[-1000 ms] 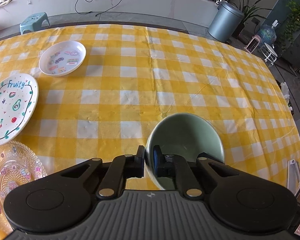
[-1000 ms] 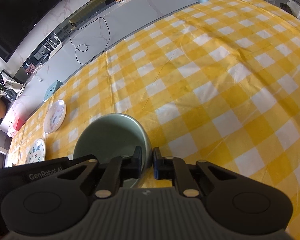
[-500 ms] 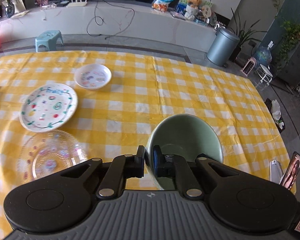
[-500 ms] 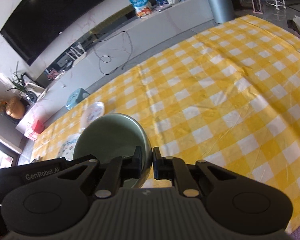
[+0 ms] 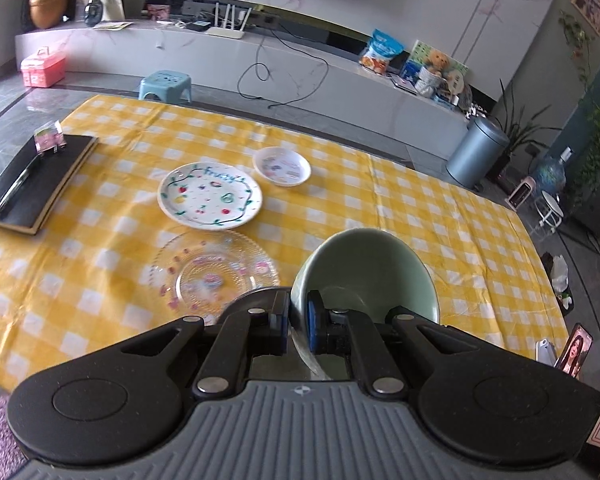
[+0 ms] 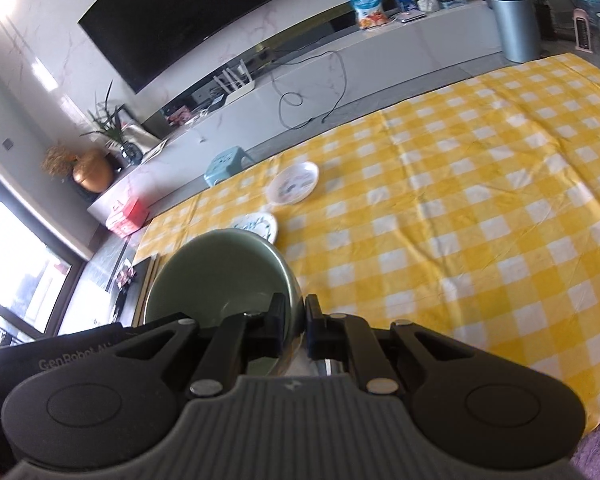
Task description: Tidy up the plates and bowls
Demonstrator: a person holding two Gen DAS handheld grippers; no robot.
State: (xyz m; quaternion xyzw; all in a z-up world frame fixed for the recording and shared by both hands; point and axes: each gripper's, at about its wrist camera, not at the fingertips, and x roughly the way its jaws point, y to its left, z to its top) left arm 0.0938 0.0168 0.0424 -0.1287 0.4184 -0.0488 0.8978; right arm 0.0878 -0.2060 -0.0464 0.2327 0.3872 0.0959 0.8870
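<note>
The left gripper [image 5: 298, 322] and the right gripper [image 6: 296, 322] are each gripping the green bowl [image 5: 366, 270], jaws clamped on opposite sides of its rim, holding it tilted above the bench [image 5: 420, 208] with its yellow checked cloth. Just left of the bowl, a clear glass plate [image 5: 214, 274] is lying flat. Beyond the glass plate, the white "Fruity" plate [image 5: 210, 196] is sitting nearly touching it, and the small white sticker-print bowl [image 5: 282, 166] is resting just beyond that plate to the right. Well left of the bowl, a black notebook [image 5: 36, 184] is lying near the bench's edge.
</note>
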